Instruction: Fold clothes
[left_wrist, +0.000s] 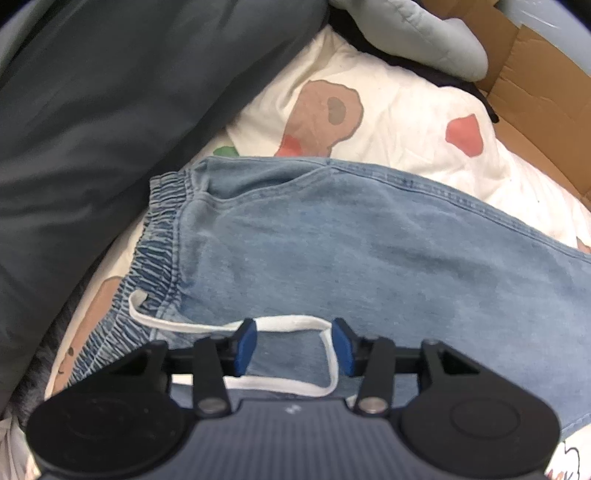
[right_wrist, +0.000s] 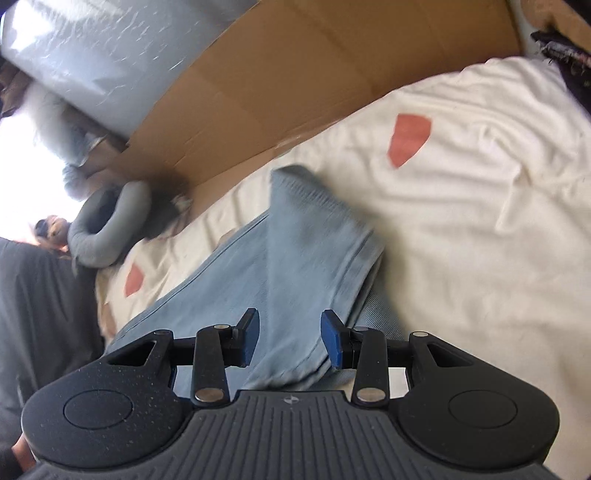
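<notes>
Jeans (left_wrist: 369, 251) partly folded on the bed (left_wrist: 406, 122).
One leg doubled over toward 12 o'clock; waistband unfolded; left hand-held gripper (left_wrist: 293, 345) and right hand-held gripper (right_wrist: 290, 338) both apart, gripping nothing.

Light-blue denim trousers (left_wrist: 369, 251) — flat on bedsheet (left_wrist: 406, 122)

Jeans (left_wrist: 369, 251) lie on bedsheet (left_wrist: 406, 122), cardboard (right_wrist: 332, 74) behind it.
</notes>
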